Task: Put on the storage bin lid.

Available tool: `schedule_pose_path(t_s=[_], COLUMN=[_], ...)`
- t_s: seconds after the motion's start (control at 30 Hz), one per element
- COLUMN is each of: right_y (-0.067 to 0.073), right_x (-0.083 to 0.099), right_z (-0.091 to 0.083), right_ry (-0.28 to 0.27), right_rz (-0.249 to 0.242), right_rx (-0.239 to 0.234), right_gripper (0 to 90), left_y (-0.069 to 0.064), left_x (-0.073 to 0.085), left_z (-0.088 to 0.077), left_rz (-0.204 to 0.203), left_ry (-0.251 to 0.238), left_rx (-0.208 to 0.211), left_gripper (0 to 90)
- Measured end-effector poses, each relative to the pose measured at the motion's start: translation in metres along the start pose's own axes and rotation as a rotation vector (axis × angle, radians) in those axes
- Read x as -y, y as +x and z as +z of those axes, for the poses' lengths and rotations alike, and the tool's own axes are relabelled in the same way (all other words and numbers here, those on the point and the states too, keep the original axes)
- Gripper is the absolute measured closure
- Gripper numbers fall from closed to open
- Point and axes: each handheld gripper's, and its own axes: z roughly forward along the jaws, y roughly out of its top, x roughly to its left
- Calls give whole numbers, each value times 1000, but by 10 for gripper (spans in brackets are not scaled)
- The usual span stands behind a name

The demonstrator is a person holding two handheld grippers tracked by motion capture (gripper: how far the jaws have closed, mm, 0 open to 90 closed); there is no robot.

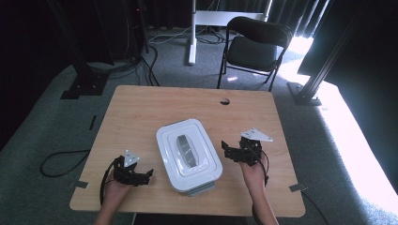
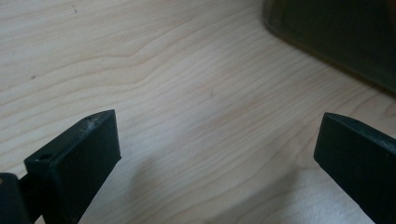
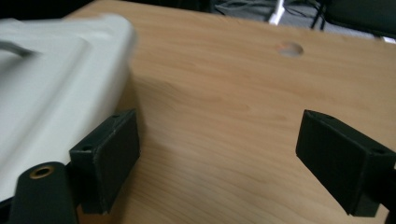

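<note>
A white lidded box [image 1: 188, 154] with a grey handle [image 1: 185, 149] on its lid sits in the middle of the wooden table [image 1: 141, 108]. My left gripper [image 1: 148, 175] rests near the front left, its jaws pointing toward the box's left side. It is open over bare wood [image 2: 215, 121], with a dark corner of the box [image 2: 336, 32] beyond. My right gripper [image 1: 226, 150] is just right of the box, also open with nothing between its jaws [image 3: 217, 121]. Its left jaw stands close beside the box wall [image 3: 56, 70].
A round hole [image 1: 225, 101] pierces the table near its far edge. A black folding chair [image 1: 256, 44] stands behind the table. A cable [image 1: 61, 164] loops on the floor at left. Bare wood lies right of and beyond the box.
</note>
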Motion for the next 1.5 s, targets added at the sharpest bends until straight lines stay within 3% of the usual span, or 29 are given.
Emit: schedule_pose_path(t_s=[0.17, 0.27, 0.33, 0.5, 0.67, 0.77, 0.83, 0.97, 1.07, 1.23, 1.5], right_y=[-13, -12, -10, -1, 0, 4, 8, 6, 6, 7, 4], right_x=[27, 40, 44, 53, 61, 64, 66, 68, 69, 73, 80], right_z=[20, 29, 35, 44, 51, 54, 55, 53, 50, 41, 32], right_ry=[57, 80, 101, 102, 114, 124, 131, 131, 135, 127, 125], right_rz=[36, 50, 30, 22, 55, 34, 9, 21, 28, 15, 22], right_rx=[29, -3, -12, -71, -106, -134, -146, -170, -194, -180, -202], right_gripper=[125, 125, 125, 123, 123, 123, 130, 127, 136, 148, 160], left_y=[-4, -7, -10, -19, -25, -29, -28, -27, -28, -31, -33], left_x=[-6, -11, -14, -25, -34, -38, -40, -46, -50, -57, -69], left_z=[5, 8, 9, 14, 18, 21, 20, 21, 23, 28, 36], left_rz=[15, 19, 20, 37, 43, 73, 68, 53, 59, 80, 103], left_ry=[-1, -7, -16, -17, -31, -15, -14, -25, -25, -16, -7], left_rx=[-14, -19, -10, 10, 27, -8, -17, -14, -9, -6, 1], left_gripper=[8, 8, 8, 8, 8, 8, 8, 8, 8, 8, 8])
